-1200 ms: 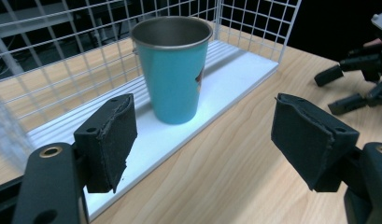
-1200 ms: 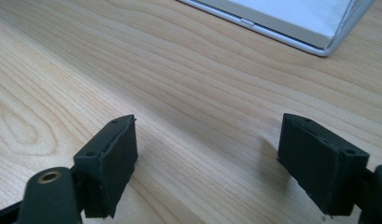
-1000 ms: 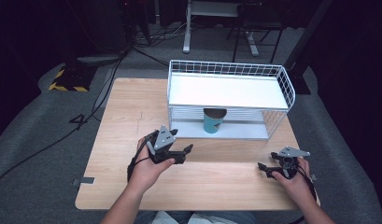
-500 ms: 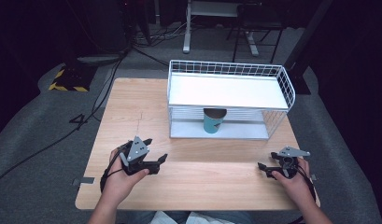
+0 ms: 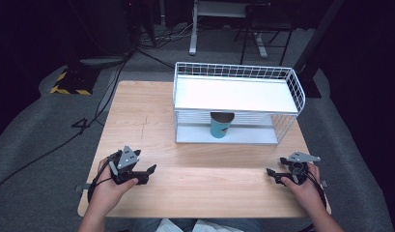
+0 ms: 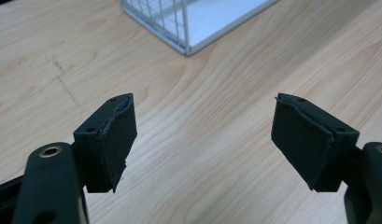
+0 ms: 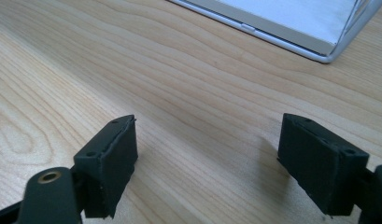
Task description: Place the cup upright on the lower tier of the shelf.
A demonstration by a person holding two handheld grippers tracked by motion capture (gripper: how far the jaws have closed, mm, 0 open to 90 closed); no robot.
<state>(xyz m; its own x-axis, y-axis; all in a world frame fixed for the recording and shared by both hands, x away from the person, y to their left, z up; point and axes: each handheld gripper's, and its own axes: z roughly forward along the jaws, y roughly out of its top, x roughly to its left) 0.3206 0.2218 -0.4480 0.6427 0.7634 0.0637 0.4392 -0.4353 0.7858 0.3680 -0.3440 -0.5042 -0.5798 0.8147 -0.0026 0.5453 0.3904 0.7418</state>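
A teal cup (image 5: 221, 124) stands upright on the lower level of a white wire shelf rack (image 5: 236, 95) at the back of the wooden table (image 5: 200, 179). My left gripper (image 5: 148, 173) rests low at the table's front left, open, with nothing between its jaws (image 6: 205, 140). Its view shows the rack's corner (image 6: 188, 28) farther off. At the front right my right gripper (image 5: 274, 175) is open too, empty (image 7: 207, 158), with the rack's base edge (image 7: 282, 35) beyond it. Both grippers are well short of the cup.
The rack has a white top shelf with a wire rim. Dark floor with cables (image 5: 103, 96) and a yellow-black striped block (image 5: 69, 82) lies to the left of the table. Chair and stand legs (image 5: 224, 29) stand behind it.
My left gripper has pulled back from the middle of the table toward the front left edge. The right gripper has stayed in place.
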